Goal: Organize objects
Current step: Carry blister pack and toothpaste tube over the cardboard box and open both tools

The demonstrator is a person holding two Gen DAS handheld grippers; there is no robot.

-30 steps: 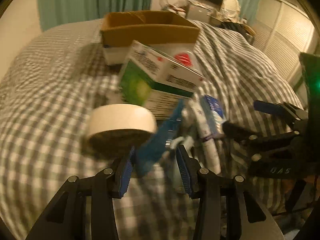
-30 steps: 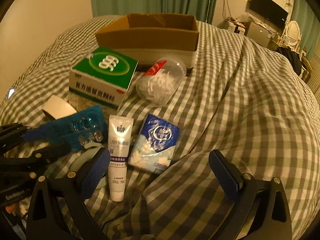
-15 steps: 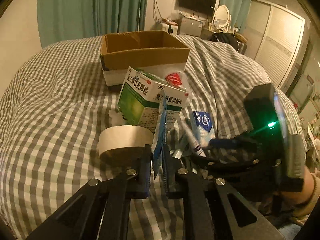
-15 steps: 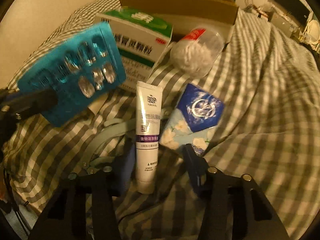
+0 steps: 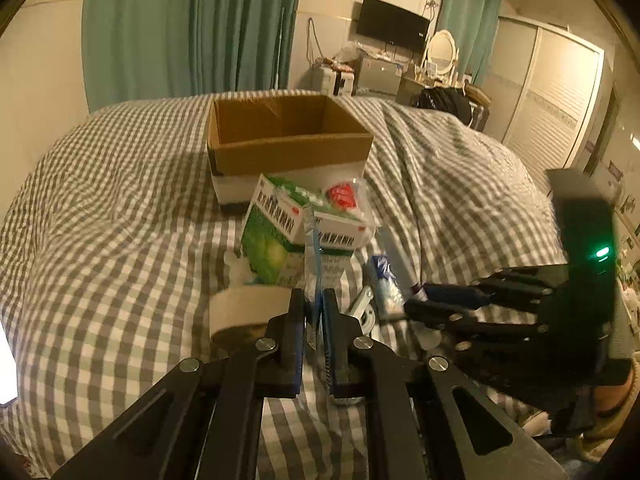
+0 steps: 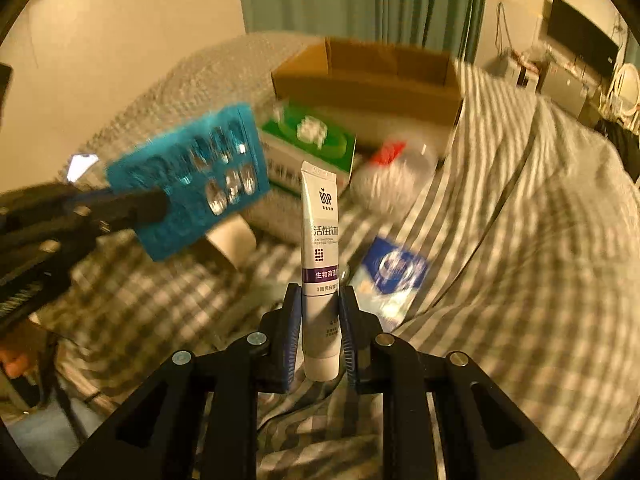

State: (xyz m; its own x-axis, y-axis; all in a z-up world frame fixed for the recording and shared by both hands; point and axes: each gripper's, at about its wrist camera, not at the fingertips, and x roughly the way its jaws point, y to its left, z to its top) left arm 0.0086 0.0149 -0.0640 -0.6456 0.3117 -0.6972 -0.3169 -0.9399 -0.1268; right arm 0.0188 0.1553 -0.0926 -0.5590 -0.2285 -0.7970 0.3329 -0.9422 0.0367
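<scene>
Two items were held clear of the bed short of the cardboard box [image 5: 288,136]: the blister pack [image 6: 192,184], pinched edge-on by the left gripper [image 5: 313,312], could have slipped, as could the tube [image 6: 320,240] clamped near its cap by the right gripper [image 6: 319,312].

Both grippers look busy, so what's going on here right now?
A person is clearing items off a checked bedspread with a gripper in each hand. The left gripper is shut on a blue blister pack, held up off the bed. The right gripper is shut on a white tube, also lifted. The open cardboard box sits beyond, nothing visible inside. A green medicine box, tape roll and blue packet lie on the bed.
</scene>
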